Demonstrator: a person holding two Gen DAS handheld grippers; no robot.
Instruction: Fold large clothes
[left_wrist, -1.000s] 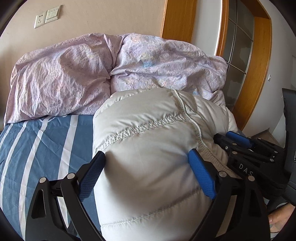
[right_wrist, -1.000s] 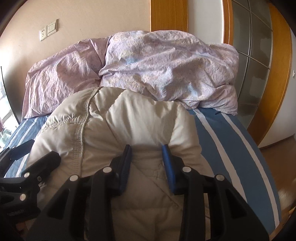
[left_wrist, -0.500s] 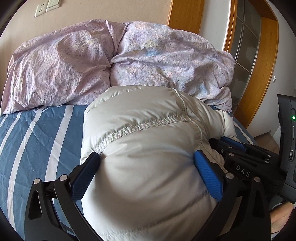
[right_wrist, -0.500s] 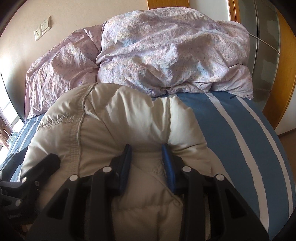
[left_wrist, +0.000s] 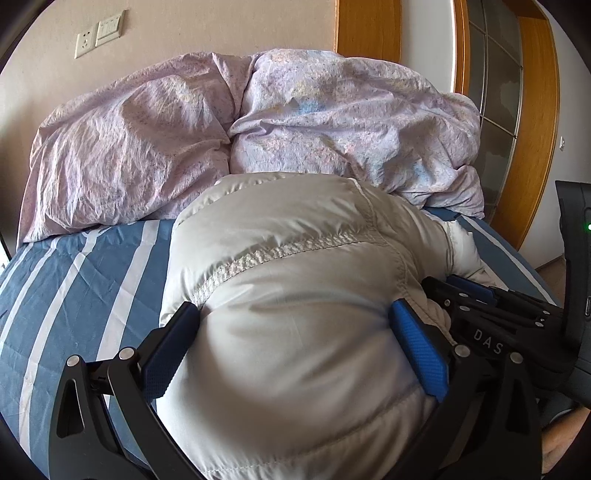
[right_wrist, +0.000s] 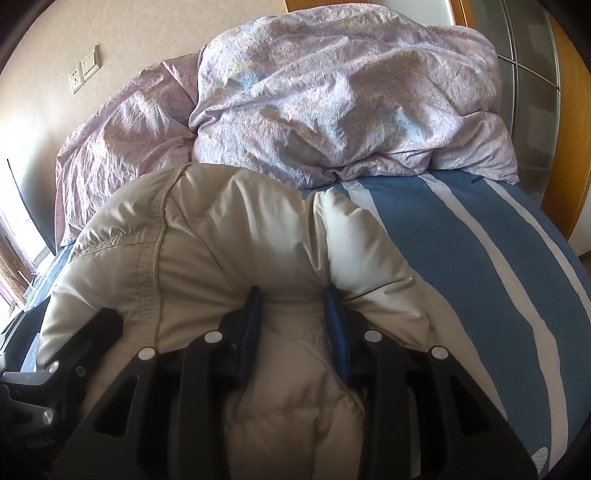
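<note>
A puffy pale grey down jacket (left_wrist: 288, 258) lies bunched on the blue striped bed; it also shows in the right wrist view (right_wrist: 221, 243). My left gripper (left_wrist: 291, 325) has its jaws wide apart, pressed against both sides of a thick bulge of the jacket. My right gripper (right_wrist: 291, 314) is shut on a fold of the jacket, the cloth pinched between its blue pads. The right gripper shows at the right of the left wrist view (left_wrist: 480, 310), close beside the left one.
A crumpled lilac duvet (left_wrist: 258, 147) and pillow fill the head of the bed against the wall. The blue and white striped sheet (left_wrist: 74, 280) lies on the left and on the right (right_wrist: 480, 258). A wooden door frame (left_wrist: 535, 110) stands at the right.
Both grippers have moved forward along the bed toward the duvet with the jacket. Both grips are unchanged.
</note>
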